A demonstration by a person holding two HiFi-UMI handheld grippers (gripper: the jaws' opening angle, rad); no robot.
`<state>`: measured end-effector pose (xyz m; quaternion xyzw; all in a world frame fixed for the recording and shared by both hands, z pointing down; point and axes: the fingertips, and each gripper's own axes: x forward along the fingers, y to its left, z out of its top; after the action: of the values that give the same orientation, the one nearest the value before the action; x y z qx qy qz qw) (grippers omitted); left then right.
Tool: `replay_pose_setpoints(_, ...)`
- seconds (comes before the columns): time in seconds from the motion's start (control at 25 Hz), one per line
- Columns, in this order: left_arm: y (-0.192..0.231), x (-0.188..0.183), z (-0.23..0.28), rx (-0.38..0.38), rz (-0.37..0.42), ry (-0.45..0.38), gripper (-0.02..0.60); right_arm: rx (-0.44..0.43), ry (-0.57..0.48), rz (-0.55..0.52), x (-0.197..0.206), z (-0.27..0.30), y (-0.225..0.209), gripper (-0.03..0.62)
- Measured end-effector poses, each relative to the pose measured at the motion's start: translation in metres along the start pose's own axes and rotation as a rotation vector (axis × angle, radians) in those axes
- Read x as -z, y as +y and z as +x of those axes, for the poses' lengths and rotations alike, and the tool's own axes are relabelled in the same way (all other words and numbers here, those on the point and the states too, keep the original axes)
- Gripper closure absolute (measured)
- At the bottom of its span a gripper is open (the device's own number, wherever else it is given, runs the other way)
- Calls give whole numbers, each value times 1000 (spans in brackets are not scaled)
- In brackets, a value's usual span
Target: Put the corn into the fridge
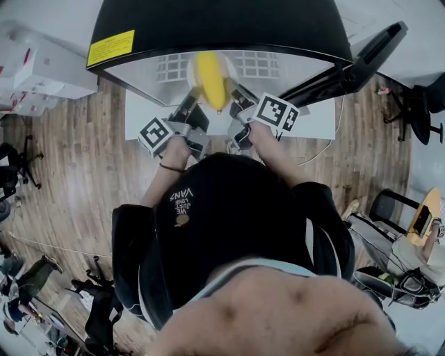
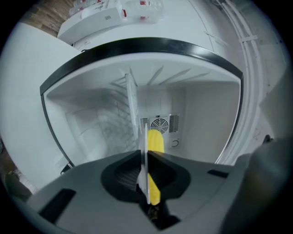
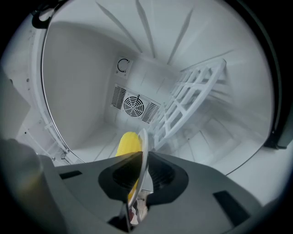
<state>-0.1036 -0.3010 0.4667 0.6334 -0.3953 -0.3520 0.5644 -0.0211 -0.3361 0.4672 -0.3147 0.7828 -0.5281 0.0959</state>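
A yellow corn cob (image 1: 211,80) lies on a small white plate (image 1: 193,72), which is held in the mouth of the open white fridge (image 1: 229,21). My left gripper (image 1: 195,99) is shut on the plate's left rim and my right gripper (image 1: 235,97) on its right rim. In the left gripper view the plate's rim (image 2: 146,176) stands edge-on between the jaws, with the corn (image 2: 155,141) just to its right. In the right gripper view the rim (image 3: 143,155) is pinched the same way, and the corn (image 3: 127,144) lies to its left.
Inside the fridge a white wire shelf (image 3: 187,100) stands tilted, and a round fan grille (image 3: 133,106) sits on the back wall. The black fridge door (image 1: 375,49) hangs open at the right. White boxes (image 1: 42,69) are stacked at the left, and chairs stand on the wooden floor.
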Motion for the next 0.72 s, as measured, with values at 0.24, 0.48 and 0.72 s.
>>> replay_pose_setpoints(0.24,-2,-1,2,2,-22,-10,548,-12,-24,-3,-4,-2,1,553)
replay_pose_setpoints(0.48,-2,1,2,-3,-45,-21,548,-22,-26,5,-6,-5,2,514)
replay_pose_setpoints(0.72,-2,-1,5,-2,-69,-30,548,-27,-21,5,-8,-4,1,497)
